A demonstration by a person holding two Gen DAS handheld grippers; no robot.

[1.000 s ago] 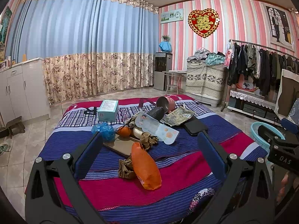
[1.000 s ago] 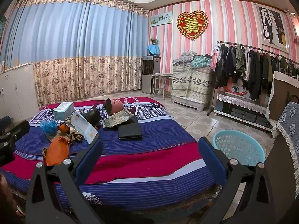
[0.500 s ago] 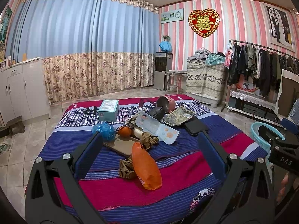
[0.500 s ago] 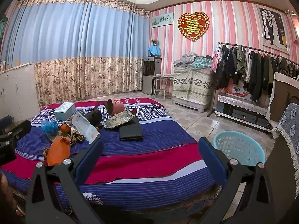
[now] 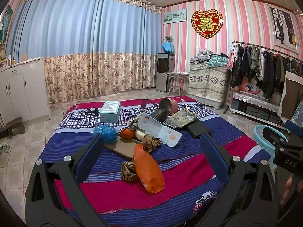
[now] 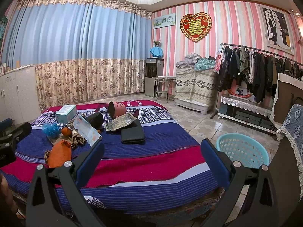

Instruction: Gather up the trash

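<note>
An orange plastic bag (image 5: 148, 169) lies slumped on the near side of the striped bedspread, touching a crumpled brown paper wad (image 5: 128, 171). A light-blue perforated plastic basket (image 6: 243, 150) stands on the floor, right.

The right gripper (image 5: 284, 147) partly hides the basket (image 5: 258, 132).

Lying on bed (image 5: 117, 189): snack bag (image 5: 149, 170) nearest, crumpled paper (image 5: 128, 171) touching its left; box (image 5: 110, 112) sitting far left, pot (image 5: 168, 105) tipped behind; laundry basket (image 6: 243, 152) standing on floor, right of bed.
</note>
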